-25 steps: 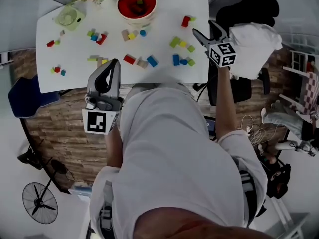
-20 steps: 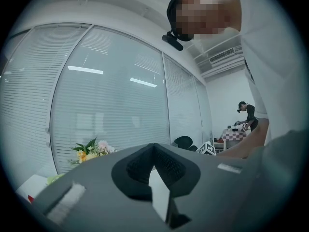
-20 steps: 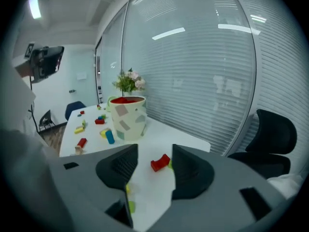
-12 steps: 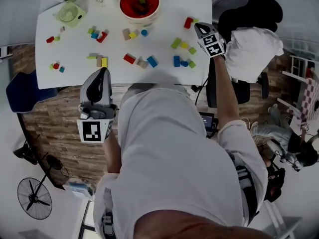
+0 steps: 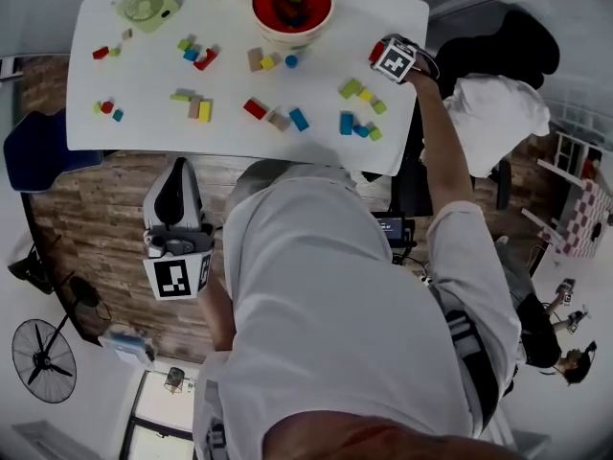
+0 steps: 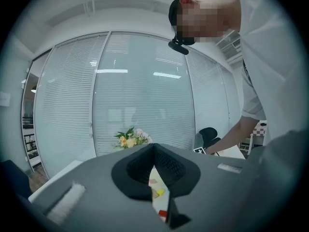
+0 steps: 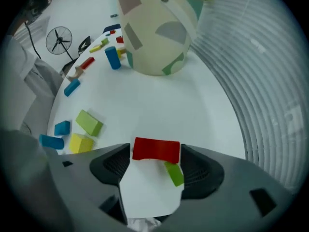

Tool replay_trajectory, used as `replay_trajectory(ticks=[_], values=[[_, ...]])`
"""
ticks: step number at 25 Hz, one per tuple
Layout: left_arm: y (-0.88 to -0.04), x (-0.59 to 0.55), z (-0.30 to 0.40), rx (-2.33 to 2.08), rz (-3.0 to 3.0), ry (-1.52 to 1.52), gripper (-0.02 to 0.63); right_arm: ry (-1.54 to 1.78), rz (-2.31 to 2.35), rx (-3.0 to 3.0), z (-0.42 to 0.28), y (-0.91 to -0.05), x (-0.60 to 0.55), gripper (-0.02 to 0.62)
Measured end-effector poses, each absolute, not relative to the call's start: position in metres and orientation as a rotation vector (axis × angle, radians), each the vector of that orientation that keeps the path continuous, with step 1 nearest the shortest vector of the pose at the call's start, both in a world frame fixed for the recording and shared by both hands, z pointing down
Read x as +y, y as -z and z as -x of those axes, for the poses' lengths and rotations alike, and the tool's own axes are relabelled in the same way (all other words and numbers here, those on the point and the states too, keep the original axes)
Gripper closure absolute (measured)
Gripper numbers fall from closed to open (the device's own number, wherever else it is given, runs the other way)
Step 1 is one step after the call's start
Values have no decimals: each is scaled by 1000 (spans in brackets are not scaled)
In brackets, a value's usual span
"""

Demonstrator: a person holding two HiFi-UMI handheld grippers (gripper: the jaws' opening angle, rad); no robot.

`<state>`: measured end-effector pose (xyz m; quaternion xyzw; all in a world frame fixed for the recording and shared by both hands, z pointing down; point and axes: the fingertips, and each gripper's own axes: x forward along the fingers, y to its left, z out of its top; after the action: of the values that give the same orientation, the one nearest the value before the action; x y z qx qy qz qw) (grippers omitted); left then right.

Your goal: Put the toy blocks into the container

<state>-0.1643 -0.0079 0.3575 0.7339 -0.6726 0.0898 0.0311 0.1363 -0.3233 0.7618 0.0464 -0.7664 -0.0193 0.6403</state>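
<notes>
Right gripper (image 5: 395,60) dropped, fingers (image 7: 113,166) opening around one red block (image 7: 156,150), one green block (image 7: 175,174).

Office: glass wall (image 6: 145,95) w/ blinds (image 6: 67,110), desk chair (image 6: 208,134)

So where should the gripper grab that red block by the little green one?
Probably by its two short ends, coming straight down. The red block lies flat on the table, its long side spanning the open right gripper, and the green block crowds one long face, so the ends are freest.
</notes>
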Motion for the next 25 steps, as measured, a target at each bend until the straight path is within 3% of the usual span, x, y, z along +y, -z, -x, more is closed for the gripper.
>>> replay_trajectory(ticks=[1, 8, 19, 25], values=[[-359, -6, 167, -2081, -2247, -278, 607, 54, -88, -1735, -137, -765, -324, 301], [-362, -10, 170, -2074, -2254, -246, 607, 116, -227, -1998, -109, -716, -317, 305], [-345, -72, 129, -1851, -2527, -153, 609, -74, -722, -2780, -68, -498, -271, 305], [-334, -76, 117, -1814, -2573, -88, 607, 160, -716, -2812, -21, -431, -265, 305]])
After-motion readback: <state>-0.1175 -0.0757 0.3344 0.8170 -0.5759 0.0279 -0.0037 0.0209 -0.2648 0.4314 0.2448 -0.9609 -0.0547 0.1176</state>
